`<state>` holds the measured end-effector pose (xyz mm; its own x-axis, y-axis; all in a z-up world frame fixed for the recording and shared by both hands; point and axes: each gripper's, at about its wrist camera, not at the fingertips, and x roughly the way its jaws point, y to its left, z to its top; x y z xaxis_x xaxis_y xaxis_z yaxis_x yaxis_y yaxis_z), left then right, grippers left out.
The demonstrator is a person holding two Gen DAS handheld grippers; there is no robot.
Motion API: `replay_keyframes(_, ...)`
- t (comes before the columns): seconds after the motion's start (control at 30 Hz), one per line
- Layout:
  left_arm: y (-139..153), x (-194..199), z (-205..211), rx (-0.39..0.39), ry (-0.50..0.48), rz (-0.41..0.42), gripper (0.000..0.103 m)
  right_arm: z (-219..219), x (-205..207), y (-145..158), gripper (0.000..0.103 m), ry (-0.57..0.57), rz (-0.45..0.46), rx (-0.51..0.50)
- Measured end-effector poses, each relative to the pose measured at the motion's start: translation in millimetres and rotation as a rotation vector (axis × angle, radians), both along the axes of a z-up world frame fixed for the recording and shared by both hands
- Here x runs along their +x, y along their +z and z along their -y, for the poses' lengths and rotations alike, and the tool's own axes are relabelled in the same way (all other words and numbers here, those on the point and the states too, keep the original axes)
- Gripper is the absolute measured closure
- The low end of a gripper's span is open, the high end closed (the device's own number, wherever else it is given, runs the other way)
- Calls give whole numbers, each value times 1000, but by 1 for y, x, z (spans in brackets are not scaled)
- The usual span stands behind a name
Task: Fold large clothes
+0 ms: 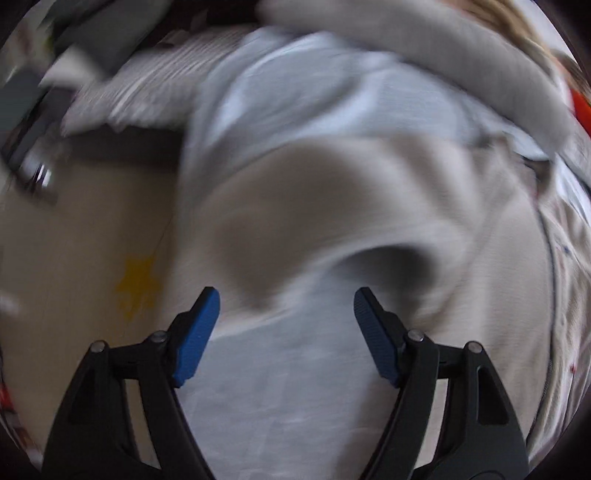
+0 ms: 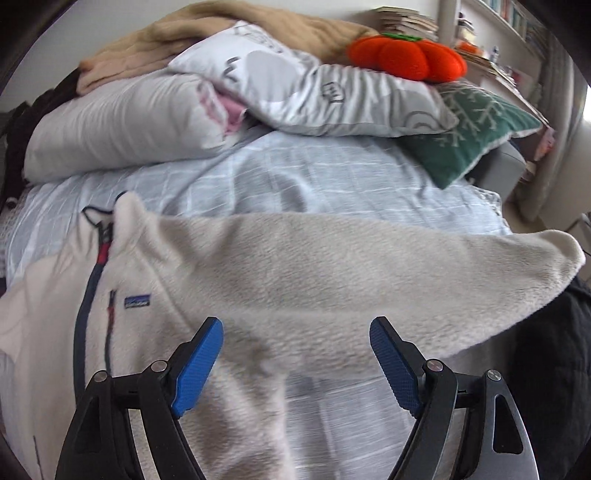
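Note:
A cream fleece jacket [image 2: 295, 273] with a dark zipper and a small blue chest label lies spread on the light blue bedsheet [image 2: 295, 177]. One sleeve [image 2: 480, 266] stretches out to the right. My right gripper [image 2: 296, 332] is open and empty, just above the jacket's underarm area. In the blurred left wrist view the same cream jacket [image 1: 332, 206] lies ahead, its other sleeve bent over. My left gripper [image 1: 286, 306] is open and empty above the sheet [image 1: 295, 387], close to the jacket's edge.
Pillows [image 2: 118, 122], a patterned grey cushion [image 2: 332, 96], a green cushion [image 2: 476, 133], an orange pumpkin plush [image 2: 406, 55] and a tan blanket [image 2: 221, 26] are piled at the bed's head. Shelves stand at the right. The left wrist view shows beige floor [image 1: 74, 258] beside the bed.

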<state>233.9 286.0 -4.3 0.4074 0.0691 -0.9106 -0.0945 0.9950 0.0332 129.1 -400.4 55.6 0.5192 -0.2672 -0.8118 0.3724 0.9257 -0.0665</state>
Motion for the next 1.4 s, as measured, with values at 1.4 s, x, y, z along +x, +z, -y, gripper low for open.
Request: replay_keyframes(1.4,-100,-25,-114,-686,731,177,40,-134,45,-71,20,234,-115,47)
